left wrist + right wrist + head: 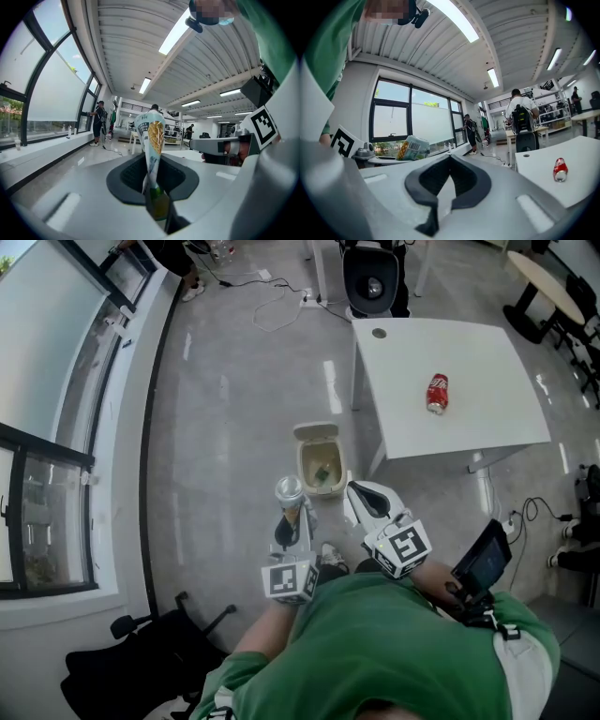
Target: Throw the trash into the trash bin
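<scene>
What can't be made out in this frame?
- Wrapper: print too small to read in the left gripper view; its lower end is hidden between the left gripper's jaws.
- Bin: contents too small in the head view; it appears in neither gripper view.
- Can: label too small in the head and right gripper views.

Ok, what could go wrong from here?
The left gripper pinches the packet only by its bottom end, so it could slip out early. The bin has a narrow mouth and the packet shows beside it in the head view, so a drop now would likely miss. The can on the table could be forgotten.
</scene>
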